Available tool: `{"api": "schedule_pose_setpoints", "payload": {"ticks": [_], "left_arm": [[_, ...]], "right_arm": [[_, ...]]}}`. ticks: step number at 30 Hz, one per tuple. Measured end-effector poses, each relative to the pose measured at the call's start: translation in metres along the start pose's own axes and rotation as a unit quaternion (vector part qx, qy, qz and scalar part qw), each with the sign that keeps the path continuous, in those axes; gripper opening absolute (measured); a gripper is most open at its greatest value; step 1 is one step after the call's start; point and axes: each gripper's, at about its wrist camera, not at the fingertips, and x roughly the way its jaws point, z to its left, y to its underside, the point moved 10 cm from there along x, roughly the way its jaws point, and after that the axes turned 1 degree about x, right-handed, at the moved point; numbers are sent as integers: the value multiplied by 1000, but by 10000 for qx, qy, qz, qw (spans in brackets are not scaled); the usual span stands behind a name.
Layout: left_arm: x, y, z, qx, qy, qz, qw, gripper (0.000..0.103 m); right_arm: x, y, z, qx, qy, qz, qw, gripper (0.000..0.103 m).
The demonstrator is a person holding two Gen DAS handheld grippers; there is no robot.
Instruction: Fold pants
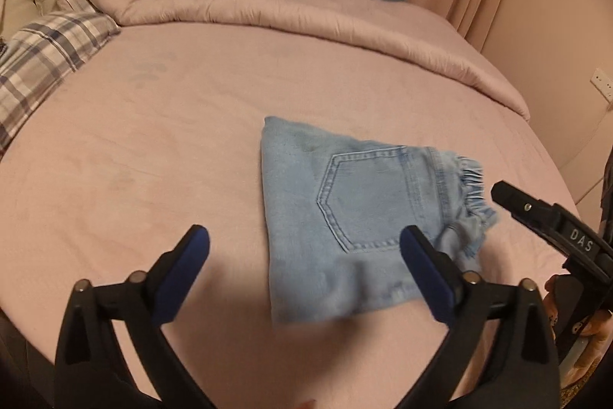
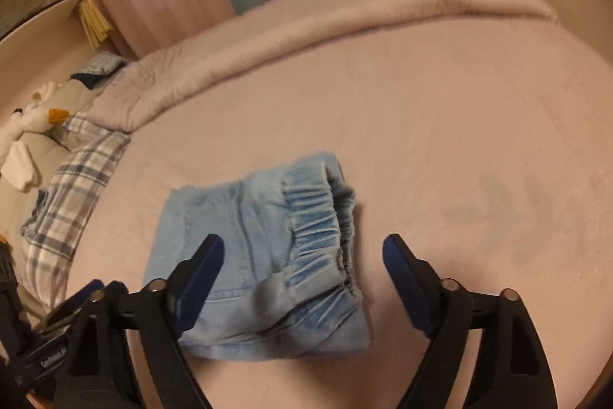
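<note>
Denim pants [image 1: 356,217] lay folded on the bed [image 1: 161,148]; I saw left hand-held gripper [image 1: 304,255] and right hand-held gripper [image 2: 302,257] spread wide, holding nothing.

Black tongs [image 1: 304,257], blue pads [image 1: 180,278], silver screws

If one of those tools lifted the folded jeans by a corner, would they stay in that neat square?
Probably not. The jeans are soft denim in loose layers, so a lifted corner would likely let the rest droop and unfold. The gathered waistband looks bulky, so that side may sag more. Pushed across the bed, they would probably bunch up rather than slide.
</note>
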Motion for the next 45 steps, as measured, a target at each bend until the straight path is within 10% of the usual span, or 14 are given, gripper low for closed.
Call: {"api": "schedule_pose_setpoints", "payload": {"ticks": [13,45], "left_arm": [[-48,29,0,-162,97,-62,9998,102],[-61,48,4,-109,-12,101,9999,102]], "right_arm": [[-54,6,27,-511,215,-617,9966,93],[-62,40,41,-441,10,-452,9980,93]]}}
